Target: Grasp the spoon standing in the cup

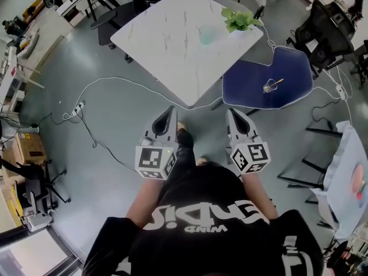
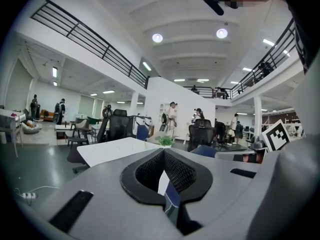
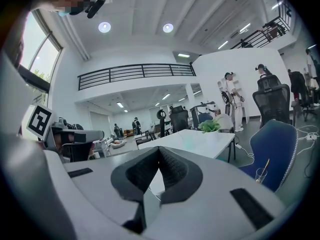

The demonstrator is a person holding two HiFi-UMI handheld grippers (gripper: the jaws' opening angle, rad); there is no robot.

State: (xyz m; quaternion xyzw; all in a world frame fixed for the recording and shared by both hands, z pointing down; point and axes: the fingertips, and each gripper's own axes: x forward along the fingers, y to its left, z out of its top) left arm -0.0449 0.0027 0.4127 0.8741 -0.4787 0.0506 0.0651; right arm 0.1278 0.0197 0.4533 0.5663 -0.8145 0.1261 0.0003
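Note:
A clear glass cup (image 1: 269,87) with a gold spoon (image 1: 275,84) leaning in it stands on the seat of a blue chair (image 1: 253,82), to the right of the white table. In the right gripper view the cup (image 3: 260,174) and spoon (image 3: 266,165) show low at the right, well ahead of the jaws. My right gripper (image 1: 233,112) is shut and empty, short of the chair's near edge. My left gripper (image 1: 171,109) is also shut with nothing in it, beside the right one and pointing towards the table's near corner.
A white table (image 1: 172,45) stands ahead with a potted plant (image 1: 240,20) and a pale green cup (image 1: 207,35) on it. A white cable (image 1: 98,85) and a power strip (image 1: 79,107) lie on the grey floor at left. Black office chairs (image 1: 328,33) stand at right.

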